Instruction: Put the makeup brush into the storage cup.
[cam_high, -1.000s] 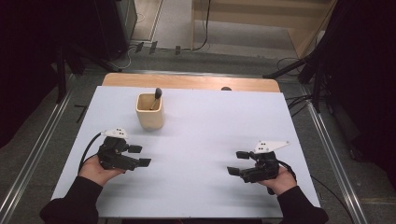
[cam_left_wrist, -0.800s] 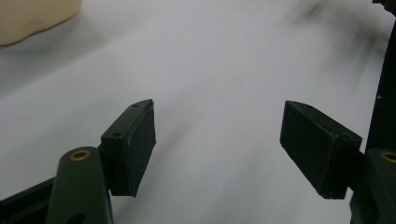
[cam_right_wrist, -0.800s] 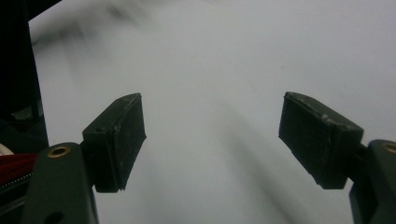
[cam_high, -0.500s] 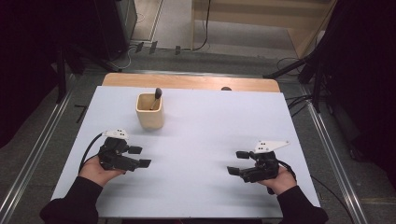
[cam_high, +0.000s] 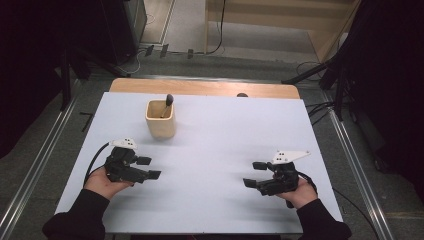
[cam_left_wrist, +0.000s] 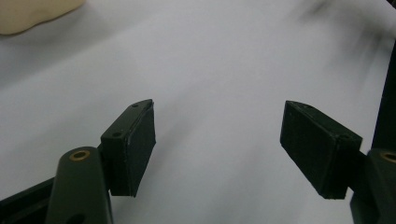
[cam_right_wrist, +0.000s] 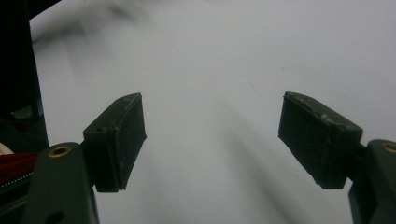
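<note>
A tan wooden cup (cam_high: 160, 120) stands upright on the white tabletop (cam_high: 225, 135), left of centre, with a dark-tipped stick (cam_high: 168, 102) leaning inside it. My left gripper (cam_high: 149, 168) rests low at the front left, below the cup and apart from it, open with nothing between its pads (cam_left_wrist: 133, 147). A pale corner of the cup (cam_left_wrist: 32, 14) shows at the top left of the left gripper view. At the front right my right gripper (cam_high: 254, 174) lies open too, its jaws pointing left over bare table, pads (cam_right_wrist: 119, 140) wide apart and empty.
A wooden strip (cam_high: 200, 87) borders the table's far edge, with a small dark knob (cam_high: 242, 95) on it. Metal rails (cam_high: 350, 150) run along both sides on the floor. Dark stands and cables (cam_high: 320, 75) lie beyond the far right corner.
</note>
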